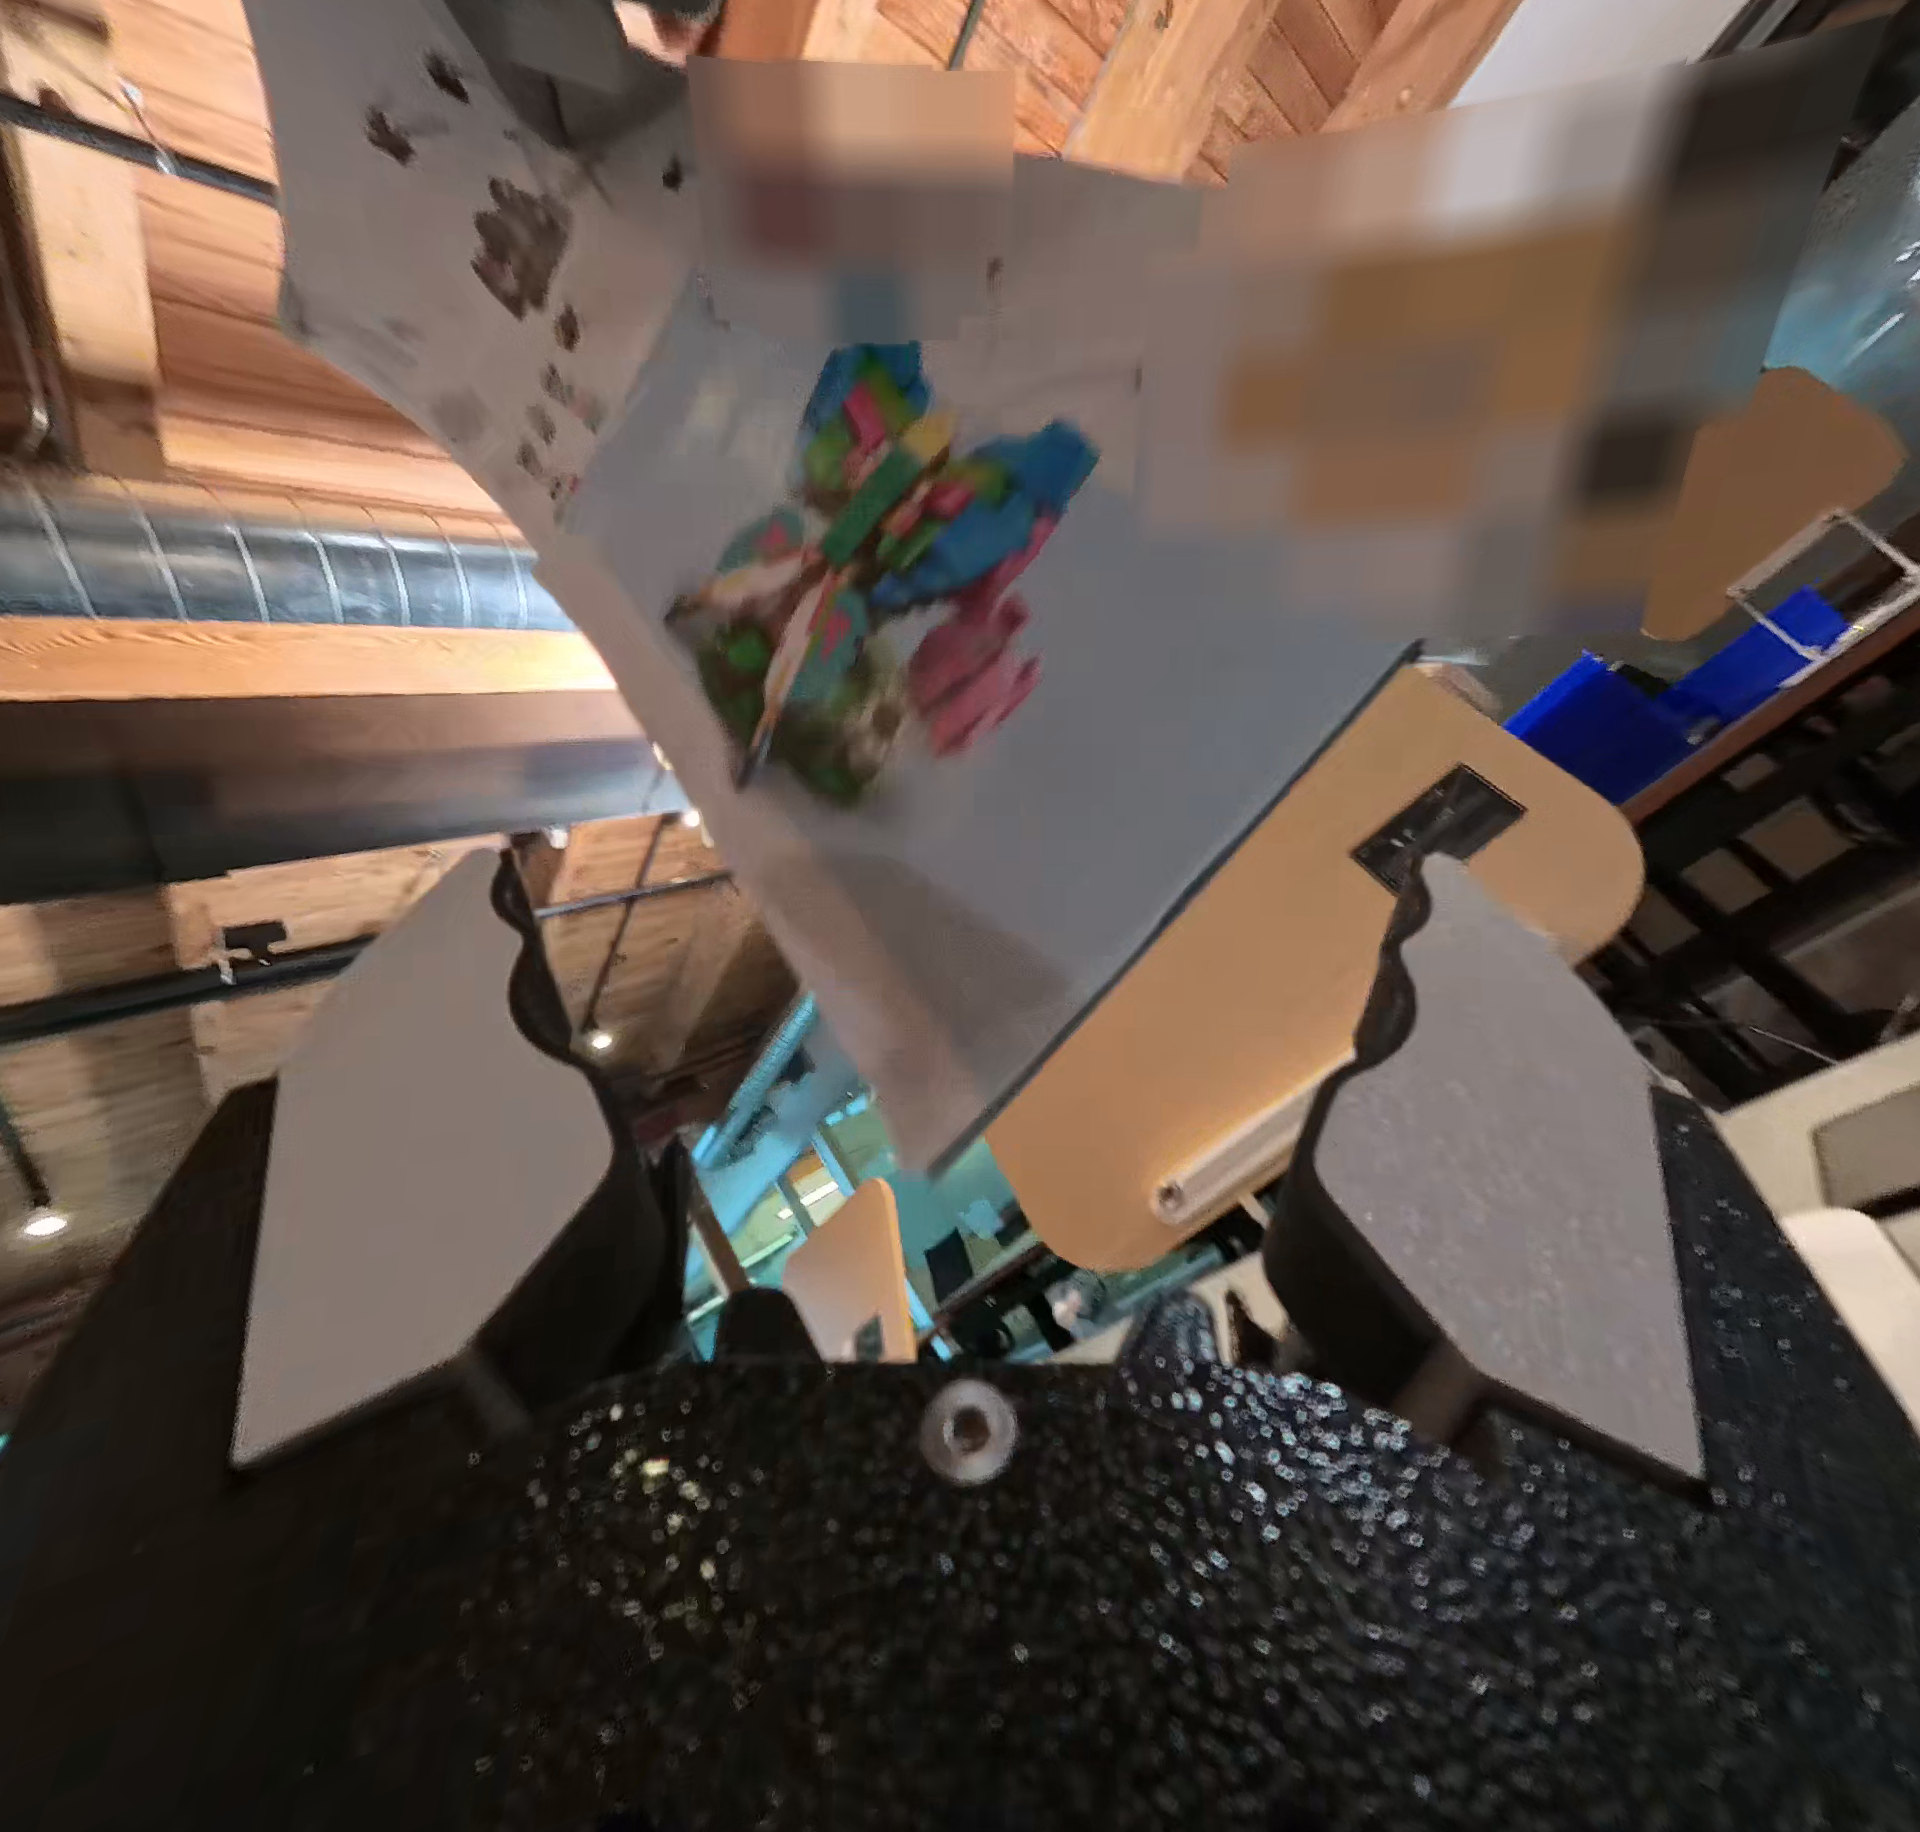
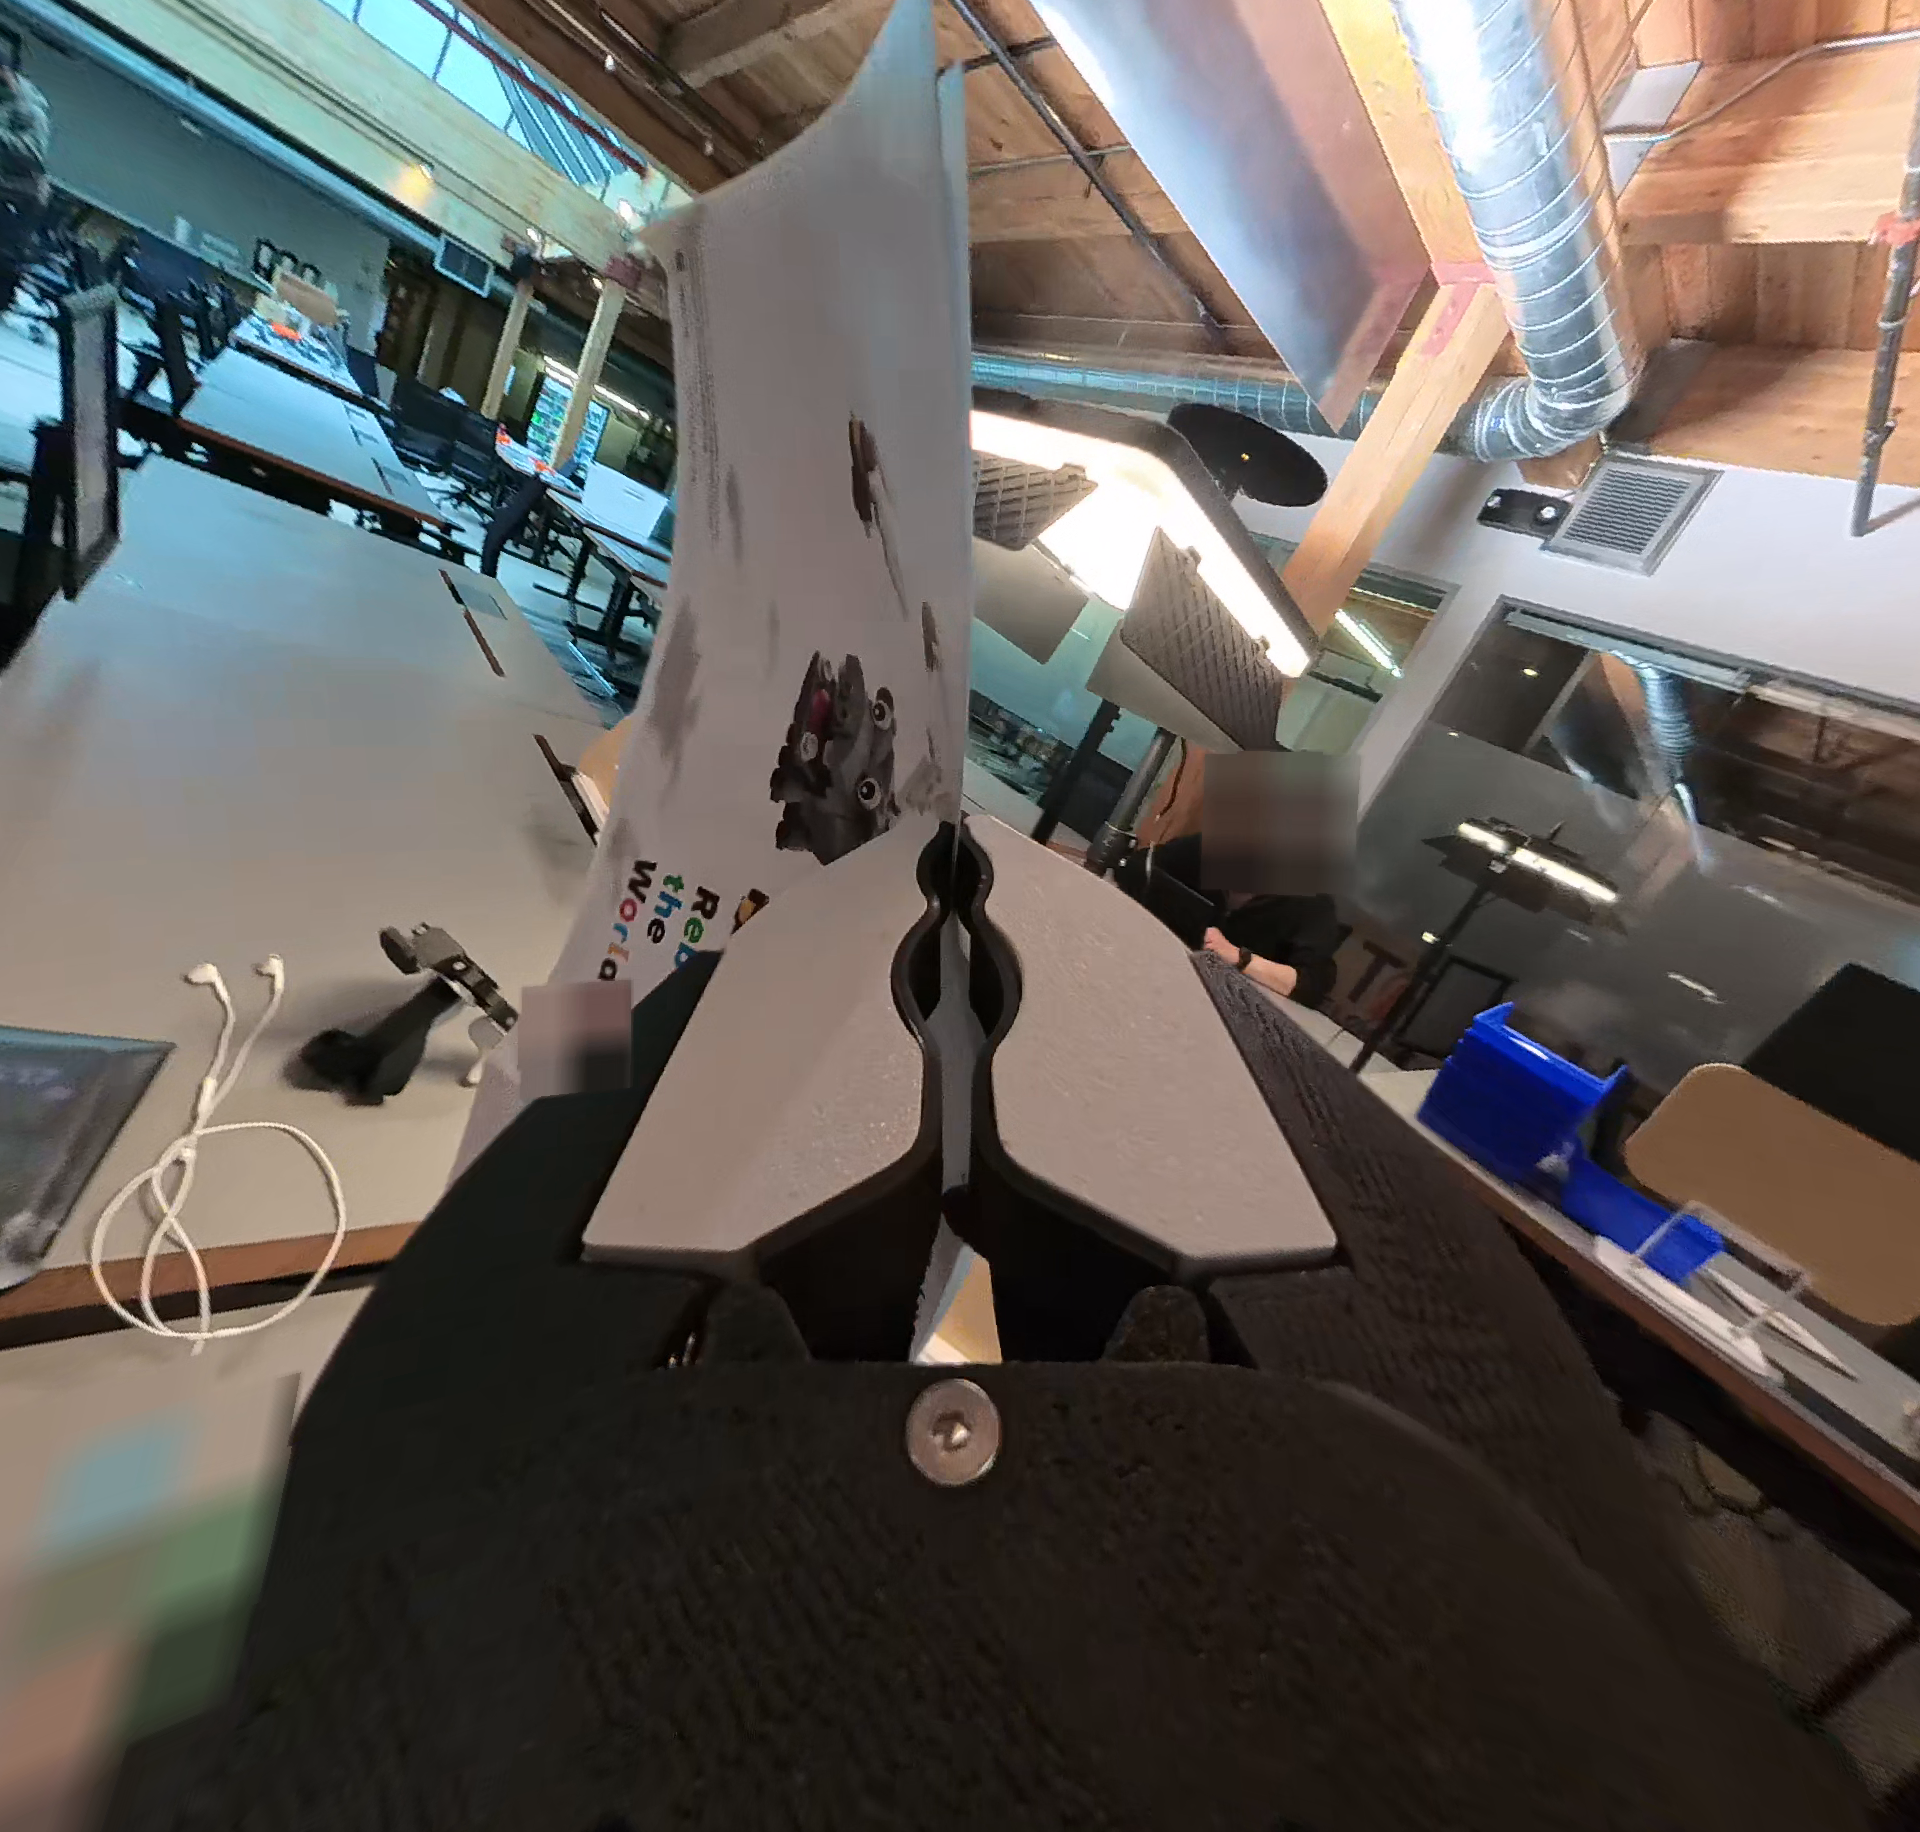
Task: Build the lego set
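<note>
A lego instruction booklet (image 2: 810, 535) with grey pages is held up in the air, curling upward. My right gripper (image 2: 951, 837) is shut on its lower edge, and the sheet runs down between the fingers (image 2: 790, 1055). In the left wrist view the booklet (image 1: 1039, 847) shows a page with a blurred picture of a colourful brick model (image 1: 862, 577). My left gripper (image 1: 971, 863) is open and empty just below that page, with its fingers (image 1: 416, 1107) pointing up toward the ceiling. No loose bricks are in view.
A long grey table (image 2: 260, 691) carries white earphones (image 2: 208, 1159) and a small black stand (image 2: 405, 1034). Blue bins (image 2: 1527, 1107) and a tan chair back (image 1: 1299, 1003) are to the right. A person (image 2: 1268, 930) sits behind. Wooden beams and a metal duct (image 2: 1507, 224) are overhead. Spacing between my two grippers at the tips: around 25 cm.
</note>
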Action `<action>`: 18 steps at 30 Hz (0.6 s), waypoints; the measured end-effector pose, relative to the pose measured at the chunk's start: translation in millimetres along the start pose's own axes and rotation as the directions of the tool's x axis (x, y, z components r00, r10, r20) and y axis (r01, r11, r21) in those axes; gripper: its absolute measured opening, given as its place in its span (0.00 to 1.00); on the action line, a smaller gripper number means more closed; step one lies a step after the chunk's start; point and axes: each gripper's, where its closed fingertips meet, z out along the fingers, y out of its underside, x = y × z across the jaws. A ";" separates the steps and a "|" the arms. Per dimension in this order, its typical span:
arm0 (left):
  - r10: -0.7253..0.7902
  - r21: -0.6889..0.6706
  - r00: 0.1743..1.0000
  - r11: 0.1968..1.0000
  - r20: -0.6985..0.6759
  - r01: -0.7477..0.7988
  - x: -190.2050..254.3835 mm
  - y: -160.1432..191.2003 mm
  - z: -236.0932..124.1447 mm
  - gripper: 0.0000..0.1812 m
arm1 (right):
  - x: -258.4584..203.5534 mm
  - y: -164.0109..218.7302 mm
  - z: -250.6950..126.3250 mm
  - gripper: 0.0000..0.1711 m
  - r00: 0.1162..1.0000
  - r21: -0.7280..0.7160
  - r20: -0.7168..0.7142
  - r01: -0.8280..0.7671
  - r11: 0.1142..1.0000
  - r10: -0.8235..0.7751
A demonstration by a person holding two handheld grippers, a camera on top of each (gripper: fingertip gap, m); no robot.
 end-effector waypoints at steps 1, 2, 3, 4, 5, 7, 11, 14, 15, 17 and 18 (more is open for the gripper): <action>0.019 0.013 1.000 1.000 0.017 -0.019 -4.1 -6.6 2.7 0.81 | 0.5 -1.5 -1.6 0.00 1.000 0.005 0.003 -0.015 1.000 0.015; 0.036 0.019 0.999 0.999 0.038 -0.037 -9.2 -12.0 5.4 0.81 | 1.5 -2.2 -3.2 0.00 1.000 0.007 0.003 -0.024 1.000 0.024; 0.040 0.027 0.996 0.999 0.074 -0.042 -17.4 -17.5 7.1 0.81 | 3.0 -2.1 -4.8 0.00 1.000 0.009 0.000 -0.029 1.000 0.029; 0.029 0.038 0.994 0.999 0.103 -0.033 -25.9 -22.8 7.4 0.79 | 5.0 -1.5 -6.6 0.00 0.999 0.012 -0.006 -0.032 0.999 0.032; 0.011 0.054 0.993 0.998 0.116 -0.017 -32.0 -28.0 7.0 0.75 | 8.2 -0.8 -8.6 0.00 0.999 0.017 -0.018 -0.033 0.999 0.033; 0.000 0.084 0.991 0.996 0.134 -0.011 -41.2 -36.0 3.9 0.57 | 17.2 3.2 -13.1 0.00 0.998 0.019 -0.045 -0.032 0.999 0.032; -0.010 0.099 0.994 0.995 0.112 -0.001 -48.8 -38.5 -2.7 0.27 | 41.7 24.2 -22.8 0.00 0.994 -0.013 -0.087 -0.069 0.998 0.068; -0.016 0.124 1.000 0.992 0.023 0.013 -45.0 -44.9 -4.2 0.13 | 64.9 52.4 -34.1 0.00 0.986 -0.054 -0.128 -0.119 0.991 0.111; -0.020 0.132 1.000 0.991 -0.002 0.020 -45.3 -49.1 -3.4 0.09 | 73.9 63.5 -39.9 0.00 0.981 -0.066 -0.147 -0.139 0.988 0.128; -0.026 0.134 0.994 0.990 -0.111 0.041 -40.6 -58.1 0.5 0.00 | 93.0 87.9 -54.7 0.00 0.967 -0.086 -0.187 -0.189 0.978 0.171; -0.035 0.126 0.984 0.990 -0.177 0.058 -37.8 -62.9 3.1 0.00 | 102.4 101.7 -63.7 0.00 0.958 -0.097 -0.205 -0.223 0.970 0.199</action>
